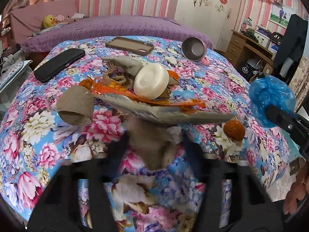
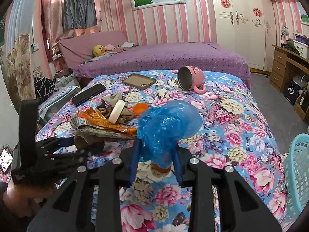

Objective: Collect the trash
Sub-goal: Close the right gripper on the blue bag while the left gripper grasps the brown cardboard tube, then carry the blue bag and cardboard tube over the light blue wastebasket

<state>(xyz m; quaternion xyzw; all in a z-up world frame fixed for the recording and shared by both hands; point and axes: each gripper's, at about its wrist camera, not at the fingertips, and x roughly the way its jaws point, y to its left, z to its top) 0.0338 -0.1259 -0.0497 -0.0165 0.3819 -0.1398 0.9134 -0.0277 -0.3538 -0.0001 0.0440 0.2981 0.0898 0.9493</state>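
My left gripper (image 1: pixel 154 148) is low over the floral bedspread (image 1: pixel 38 135), its blurred fingers shut on a brown crumpled paper wad (image 1: pixel 152 135). Just beyond lies a trash pile: a folded newspaper (image 1: pixel 164 114), an orange wrapper (image 1: pixel 119 90), a cardboard tube (image 1: pixel 75 108) and a white round disc (image 1: pixel 151 81). A tangerine (image 1: pixel 234 130) sits to the right. My right gripper (image 2: pixel 156 160) is shut on a crumpled blue plastic bag (image 2: pixel 168 127), held above the bed's near right part.
A black phone (image 1: pixel 59 64), a brown phone case (image 1: pixel 129 45) and a tipped pink mug (image 1: pixel 193 48) lie farther back. A teal basket (image 2: pixel 297 170) stands off the bed's right side. A purple bed (image 2: pixel 164 58) is behind, a desk (image 2: pixel 285 65) at right.
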